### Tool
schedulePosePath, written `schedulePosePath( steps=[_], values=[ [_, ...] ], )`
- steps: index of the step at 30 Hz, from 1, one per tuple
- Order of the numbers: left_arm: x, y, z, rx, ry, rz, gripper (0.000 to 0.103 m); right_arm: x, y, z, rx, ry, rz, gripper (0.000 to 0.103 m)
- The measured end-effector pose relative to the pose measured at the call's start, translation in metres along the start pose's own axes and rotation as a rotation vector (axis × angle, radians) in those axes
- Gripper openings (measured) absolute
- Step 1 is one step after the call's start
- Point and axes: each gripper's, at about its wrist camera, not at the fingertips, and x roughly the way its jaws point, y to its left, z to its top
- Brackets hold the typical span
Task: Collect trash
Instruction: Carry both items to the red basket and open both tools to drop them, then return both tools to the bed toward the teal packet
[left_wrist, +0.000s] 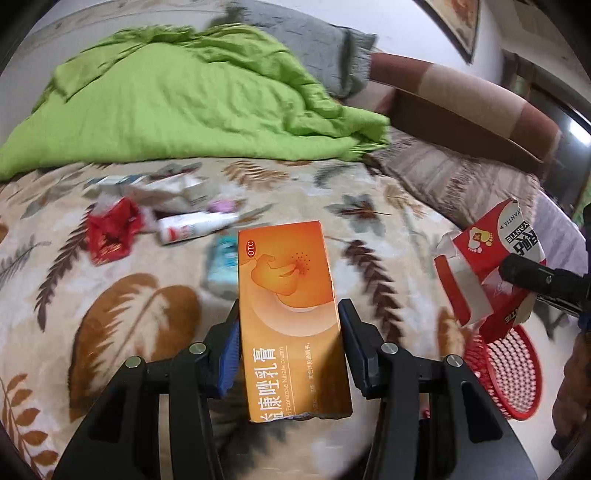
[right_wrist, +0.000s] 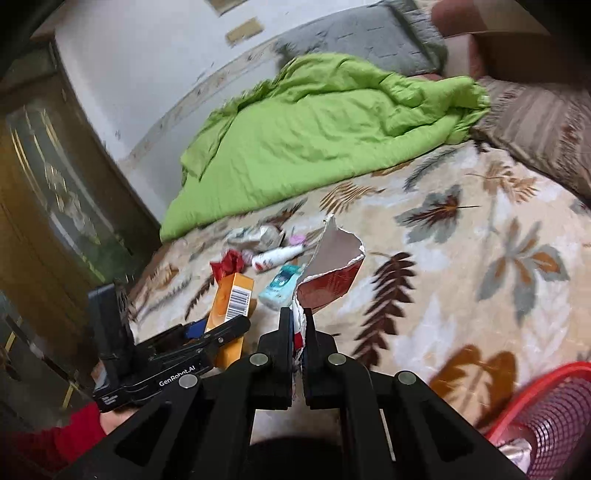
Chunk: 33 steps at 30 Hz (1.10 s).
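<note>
Left gripper (left_wrist: 290, 325) clamped on orange box (left_wrist: 291, 314); right gripper (right_wrist: 297, 325) pinching torn red carton (right_wrist: 328, 280), both above red basket (right_wrist: 554, 413).

The bed (right_wrist: 461, 295) is bare on the right, up to the red basket (right_wrist: 554, 417). On the left, scattered trash (left_wrist: 166, 221) blocks the way, and behind it lies the green blanket (left_wrist: 184, 103).

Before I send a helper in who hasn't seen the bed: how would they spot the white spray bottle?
Below the green quilt, a small heap of litter sits on the leaf-print blanket. The white spray bottle lies on its side there, right of the red wrapper; it is the only white cylinder in the heap.
</note>
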Motion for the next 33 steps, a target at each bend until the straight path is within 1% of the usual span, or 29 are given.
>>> schedulePosePath(
  steps=[1,4,8,10,13,15,17,19,21,22,23,24,25,26,28,30,33],
  values=[
    [-0.001,-0.007,0.002,0.014,0.003,-0.017,0.048,-0.016,-0.009,0.0,0.008,-0.013,-0.02,0.005],
    [-0.004,-0.049,0.008,0.093,0.019,-0.083,0.048,-0.053,-0.029,-0.003,0.019,-0.044,-0.089,0.005],
    [-0.007,-0.117,0.017,0.179,0.052,-0.231,0.048,-0.103,-0.061,-0.017,0.06,-0.058,-0.214,0.005],
    [-0.005,-0.147,0.018,0.206,0.075,-0.292,0.048,-0.12,-0.073,-0.023,0.09,-0.066,-0.247,0.005],
    [0.003,-0.185,0.014,0.23,0.135,-0.375,0.048,-0.143,-0.094,-0.033,0.148,-0.071,-0.284,0.005],
    [0.013,-0.212,0.007,0.246,0.195,-0.425,0.048,-0.155,-0.105,-0.042,0.177,-0.072,-0.307,0.005],
    [0.024,-0.232,-0.001,0.259,0.258,-0.456,0.048,-0.16,-0.112,-0.048,0.194,-0.066,-0.322,0.006],
    [0.033,-0.248,-0.01,0.267,0.295,-0.464,0.048,-0.164,-0.118,-0.054,0.211,-0.06,-0.351,0.006],
    [0.045,-0.259,-0.017,0.276,0.335,-0.455,0.049,-0.169,-0.129,-0.059,0.239,-0.046,-0.349,0.007],
    [0.052,-0.262,-0.019,0.273,0.359,-0.452,0.054,-0.169,-0.134,-0.06,0.253,-0.031,-0.357,0.009],
    [0.057,-0.263,-0.02,0.262,0.38,-0.448,0.061,-0.17,-0.135,-0.061,0.26,-0.029,-0.376,0.017],
    [0.059,-0.263,-0.02,0.245,0.385,-0.445,0.062,-0.171,-0.137,-0.062,0.266,-0.03,-0.388,0.03],
    [0.058,-0.261,-0.021,0.235,0.379,-0.446,0.063,-0.171,-0.138,-0.062,0.268,-0.031,-0.385,0.037],
    [0.058,-0.261,-0.02,0.231,0.371,-0.445,0.065,-0.173,-0.138,-0.062,0.267,-0.033,-0.383,0.047],
    [0.057,-0.26,-0.018,0.229,0.366,-0.44,0.067,-0.174,-0.138,-0.062,0.257,-0.035,-0.394,0.049],
    [0.054,-0.255,-0.014,0.215,0.349,-0.438,0.067,-0.174,-0.139,-0.061,0.266,-0.034,-0.386,0.049],
    [0.045,-0.242,-0.009,0.195,0.314,-0.406,0.068,-0.169,-0.133,-0.057,0.254,-0.038,-0.374,0.049]
  ],
)
